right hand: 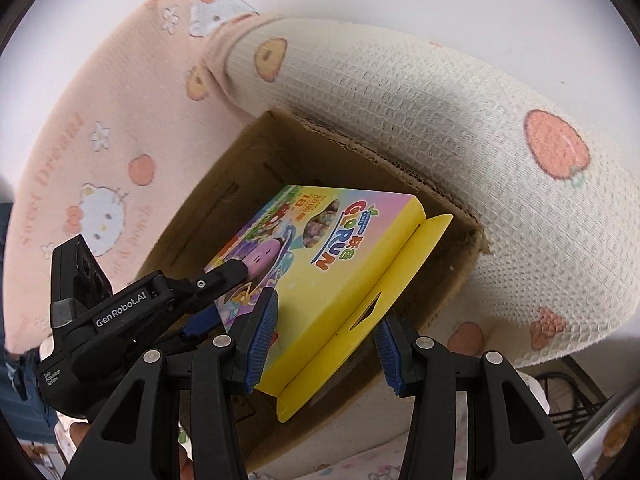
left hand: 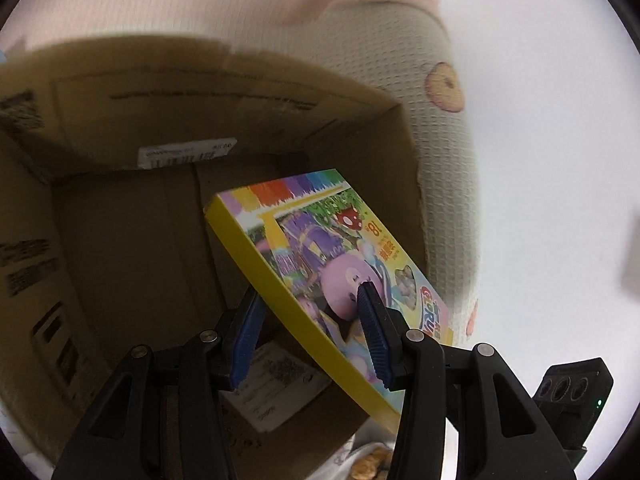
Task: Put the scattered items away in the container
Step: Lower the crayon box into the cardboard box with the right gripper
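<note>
A flat yellow-edged box with a colourful cartoon lid is held tilted over the open cardboard carton, its far end down inside. My left gripper is shut on its thickness, one blue pad on the lid and one beneath. In the right wrist view the same box shows its "GLORUN" lid and a loose yellow end flap. My right gripper is shut on that near end. My left gripper clamps the box's left edge there. The carton lies below.
A white paper label lies on the carton's floor. A pink cartoon-cat cloth and a white waffle cloth with fruit prints surround the carton. A black wire rack shows at the lower right.
</note>
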Demonstrator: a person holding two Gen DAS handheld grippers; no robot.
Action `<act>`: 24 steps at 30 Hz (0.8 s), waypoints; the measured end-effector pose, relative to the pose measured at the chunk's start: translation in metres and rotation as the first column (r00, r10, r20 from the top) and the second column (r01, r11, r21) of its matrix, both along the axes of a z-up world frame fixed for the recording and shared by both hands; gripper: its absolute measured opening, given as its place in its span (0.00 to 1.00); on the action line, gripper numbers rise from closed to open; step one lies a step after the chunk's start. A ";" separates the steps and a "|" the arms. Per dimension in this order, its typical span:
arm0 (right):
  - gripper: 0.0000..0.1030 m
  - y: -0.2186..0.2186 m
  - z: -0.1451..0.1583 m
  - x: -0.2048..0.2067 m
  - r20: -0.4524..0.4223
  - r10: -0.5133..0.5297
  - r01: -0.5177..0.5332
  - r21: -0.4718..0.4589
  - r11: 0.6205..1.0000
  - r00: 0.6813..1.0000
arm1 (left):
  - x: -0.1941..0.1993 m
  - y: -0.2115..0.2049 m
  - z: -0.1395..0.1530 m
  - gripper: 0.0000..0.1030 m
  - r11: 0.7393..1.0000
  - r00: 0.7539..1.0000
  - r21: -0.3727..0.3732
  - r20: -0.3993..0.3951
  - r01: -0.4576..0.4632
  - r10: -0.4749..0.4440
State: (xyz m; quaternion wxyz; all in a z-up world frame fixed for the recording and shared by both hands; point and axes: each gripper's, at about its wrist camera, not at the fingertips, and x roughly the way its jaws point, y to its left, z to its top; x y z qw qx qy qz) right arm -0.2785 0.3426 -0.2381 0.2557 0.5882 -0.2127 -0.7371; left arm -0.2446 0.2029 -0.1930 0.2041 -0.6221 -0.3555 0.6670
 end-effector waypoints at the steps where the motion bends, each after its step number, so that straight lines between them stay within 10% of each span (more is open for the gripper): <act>1: 0.43 -0.003 -0.001 -0.003 0.011 0.002 -0.002 0.007 1.000 1.000 | -0.003 0.002 -0.005 0.51 1.000 1.000 0.007 0.011 0.002 -0.002; 24: 0.43 -0.091 -0.065 -0.031 0.171 0.165 -0.192 0.156 0.969 0.971 | -0.026 0.007 -0.095 0.50 0.996 0.963 0.021 0.257 -0.088 0.080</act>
